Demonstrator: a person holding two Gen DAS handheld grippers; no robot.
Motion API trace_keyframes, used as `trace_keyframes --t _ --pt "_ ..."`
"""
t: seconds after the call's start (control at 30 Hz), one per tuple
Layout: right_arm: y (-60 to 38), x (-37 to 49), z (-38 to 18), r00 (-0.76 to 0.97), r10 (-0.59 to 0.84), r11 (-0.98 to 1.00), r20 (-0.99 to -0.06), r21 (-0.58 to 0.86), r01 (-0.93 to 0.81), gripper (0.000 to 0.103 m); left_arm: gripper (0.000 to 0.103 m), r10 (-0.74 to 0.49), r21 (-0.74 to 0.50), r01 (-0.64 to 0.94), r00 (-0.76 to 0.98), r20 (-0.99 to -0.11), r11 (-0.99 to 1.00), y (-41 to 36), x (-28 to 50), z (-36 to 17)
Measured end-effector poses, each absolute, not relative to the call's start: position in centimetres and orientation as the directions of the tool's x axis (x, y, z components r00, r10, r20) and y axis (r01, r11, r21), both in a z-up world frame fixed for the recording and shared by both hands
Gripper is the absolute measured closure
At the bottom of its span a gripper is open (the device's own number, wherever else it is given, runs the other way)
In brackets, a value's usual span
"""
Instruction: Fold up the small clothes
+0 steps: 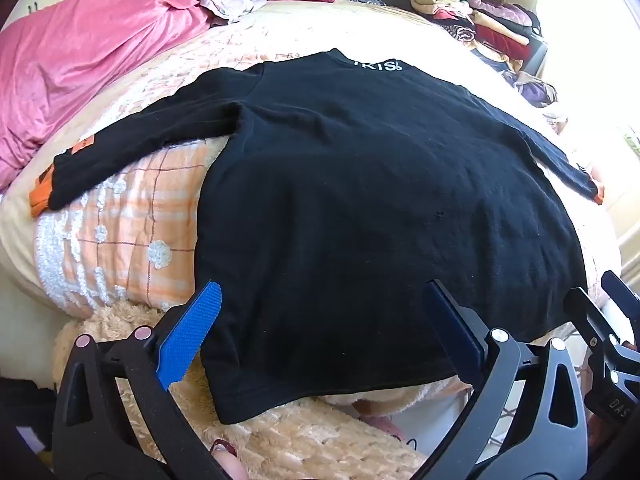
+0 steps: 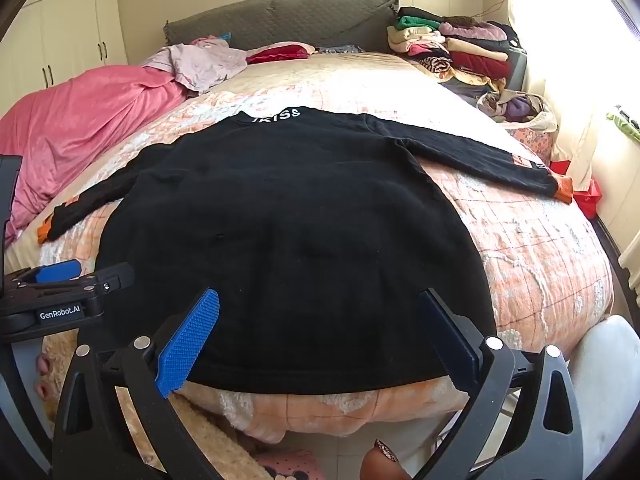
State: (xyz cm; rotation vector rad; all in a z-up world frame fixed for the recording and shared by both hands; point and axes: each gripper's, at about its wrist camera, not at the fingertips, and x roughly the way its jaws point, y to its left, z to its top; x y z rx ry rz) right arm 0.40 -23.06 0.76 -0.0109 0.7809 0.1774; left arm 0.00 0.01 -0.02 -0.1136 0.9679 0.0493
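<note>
A black long-sleeved top (image 1: 360, 200) with white lettering at the collar and orange cuffs lies flat on the bed, both sleeves spread out, hem toward me. It also shows in the right wrist view (image 2: 288, 240). My left gripper (image 1: 324, 320) is open and empty, hovering over the hem's left part. My right gripper (image 2: 320, 328) is open and empty over the hem's right part. The left gripper's body (image 2: 60, 296) shows at the left of the right wrist view.
The bed has an orange checked quilt (image 2: 540, 240). A pink duvet (image 1: 72, 72) lies at the left. A pile of folded clothes (image 2: 460, 48) stands at the back right by the grey headboard (image 2: 280, 20). A fluffy beige blanket (image 1: 280, 432) hangs at the bed's near edge.
</note>
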Motion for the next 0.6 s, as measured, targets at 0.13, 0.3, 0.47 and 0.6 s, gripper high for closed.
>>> trace_keyframes --t 0.13,0.3,0.47,0.6 --pt "-22.73 0.13 0.93 0.697 0.139 0.986 -0.704 0.037 -0.159 0.004 0.008 -0.006 -0.069 -0.090 0.565 -0.825 0.993 -0.13 0.01 0.01" --pt "-23.00 -0.05 1.35 0.702 0.138 0.986 -0.699 0.033 -0.161 0.004 0.008 -0.013 -0.076 -0.085 0.578 -0.816 0.994 -0.64 -0.37 0.37" --pt "-22.74 -0.15 1.26 0.701 0.134 0.987 -0.700 0.027 -0.161 0.004 0.008 -0.019 -0.082 -0.083 0.581 -0.813 0.993 -0.06 -0.47 0.47" --pt "-22.69 -0.14 1.19 0.700 0.136 0.986 -0.701 0.029 -0.163 0.004 0.008 -0.017 -0.082 -0.085 0.583 -0.813 0.993 0.11 -0.40 0.50"
